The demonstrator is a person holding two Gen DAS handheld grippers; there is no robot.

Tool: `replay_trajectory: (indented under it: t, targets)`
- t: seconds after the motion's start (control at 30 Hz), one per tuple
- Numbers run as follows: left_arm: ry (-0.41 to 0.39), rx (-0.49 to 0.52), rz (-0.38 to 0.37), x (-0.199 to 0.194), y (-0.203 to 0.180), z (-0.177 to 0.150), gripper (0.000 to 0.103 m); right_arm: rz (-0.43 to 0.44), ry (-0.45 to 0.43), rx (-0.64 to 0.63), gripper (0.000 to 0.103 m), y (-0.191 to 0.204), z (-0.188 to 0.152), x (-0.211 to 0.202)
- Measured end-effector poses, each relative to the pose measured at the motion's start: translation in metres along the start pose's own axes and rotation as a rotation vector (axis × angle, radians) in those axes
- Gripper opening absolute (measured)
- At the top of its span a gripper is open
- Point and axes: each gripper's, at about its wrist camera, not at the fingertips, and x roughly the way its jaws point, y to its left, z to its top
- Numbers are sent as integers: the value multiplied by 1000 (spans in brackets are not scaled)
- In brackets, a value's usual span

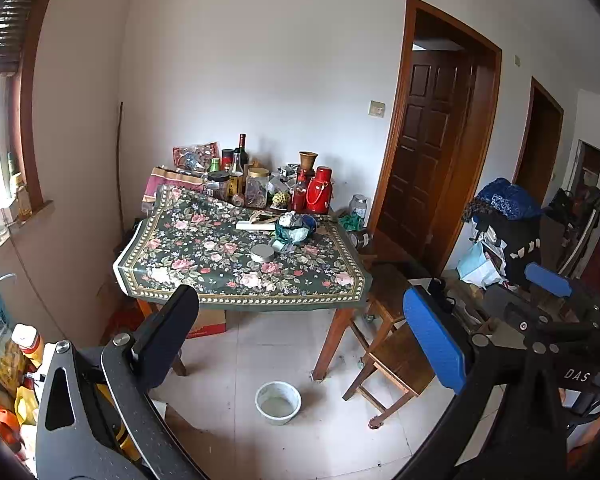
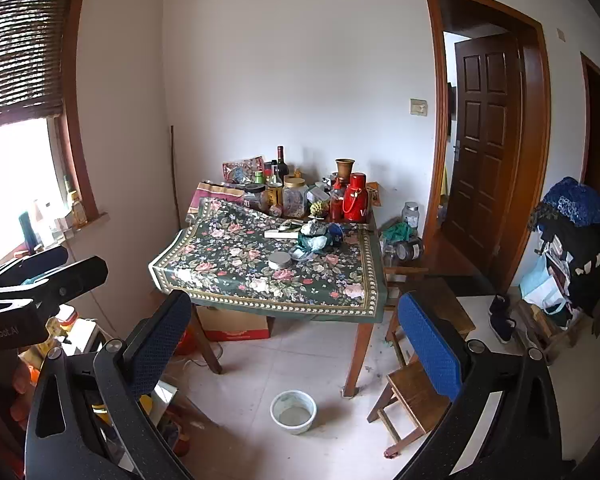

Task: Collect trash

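Left wrist view: both grippers, left gripper [image 1: 300,336] and right gripper [image 2: 296,344], have jaws spread and empty, well short of the crumpled trash pile [image 1: 294,228] on the tabletop [image 1: 204,256]; risk: reaching in could topple the nearby jars [image 1: 256,188].

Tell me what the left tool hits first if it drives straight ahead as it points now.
Probably the near edge of the floral tablecloth on the table: it fills the gap ahead of the open left tool. Nothing shows in between, though depth is unclear.
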Motion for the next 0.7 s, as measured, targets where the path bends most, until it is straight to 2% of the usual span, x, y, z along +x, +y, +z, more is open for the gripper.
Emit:
replay_trajectory:
  t: [0.7]
  targets:
    - [10, -20, -6, 1, 2, -2, 103, 0, 0, -5, 103, 3, -1, 0]
